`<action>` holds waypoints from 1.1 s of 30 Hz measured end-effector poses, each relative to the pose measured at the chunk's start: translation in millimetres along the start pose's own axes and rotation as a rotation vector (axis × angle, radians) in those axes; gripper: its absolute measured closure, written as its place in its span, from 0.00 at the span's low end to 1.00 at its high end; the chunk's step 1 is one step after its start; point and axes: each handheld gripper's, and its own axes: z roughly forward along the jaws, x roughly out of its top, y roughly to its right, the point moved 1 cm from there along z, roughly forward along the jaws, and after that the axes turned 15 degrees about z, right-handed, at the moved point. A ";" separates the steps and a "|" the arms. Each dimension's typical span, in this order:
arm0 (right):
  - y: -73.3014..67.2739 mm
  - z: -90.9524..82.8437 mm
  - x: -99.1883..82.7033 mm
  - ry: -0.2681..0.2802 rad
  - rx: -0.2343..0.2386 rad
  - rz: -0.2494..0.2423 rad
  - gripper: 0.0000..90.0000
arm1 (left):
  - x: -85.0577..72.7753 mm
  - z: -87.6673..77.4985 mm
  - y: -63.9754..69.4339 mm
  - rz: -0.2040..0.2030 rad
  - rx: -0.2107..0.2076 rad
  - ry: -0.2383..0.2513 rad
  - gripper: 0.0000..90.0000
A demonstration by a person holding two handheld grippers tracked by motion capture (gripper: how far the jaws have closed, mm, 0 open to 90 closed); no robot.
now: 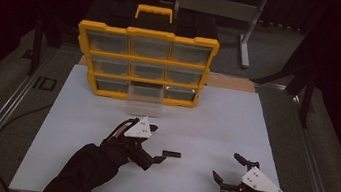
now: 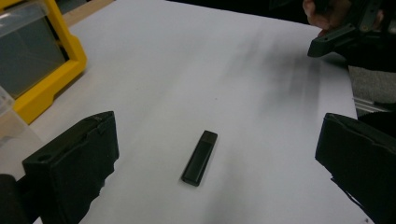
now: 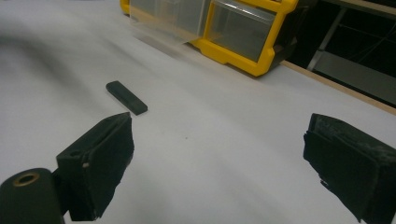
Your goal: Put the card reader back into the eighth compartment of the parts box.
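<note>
The small black stick [image 2: 199,157] lies flat on the white desk [image 1: 80,113], just ahead of my left tool [image 2: 215,163], whose jaws stand apart, so I judge I should straddle its narrow width, lower squarely and close gently, keeping the right tool [image 1: 235,168], also apart, clear.

A small flat black stick [image 2: 199,157] lies loose on the white tabletop [image 2: 196,70].

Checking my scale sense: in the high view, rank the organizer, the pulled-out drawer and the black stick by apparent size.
1. organizer
2. drawer
3. black stick, by far the smallest
</note>
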 end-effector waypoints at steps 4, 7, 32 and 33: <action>-0.4 0.1 0.1 0.003 -0.001 0.005 0.09 | -2.6 6.0 0.8 0.001 -0.008 -0.009 0.00; -0.4 -0.1 0.2 0.005 -0.001 0.005 0.09 | -4.9 9.6 0.9 0.000 -0.006 -0.008 0.00; -1.0 0.3 -0.3 -0.003 0.002 0.007 0.09 | -24.7 42.7 3.2 -0.001 -0.048 -0.068 0.00; -1.0 0.3 -0.3 -0.003 0.002 0.007 0.09 | -24.7 42.7 3.2 -0.001 -0.048 -0.068 0.00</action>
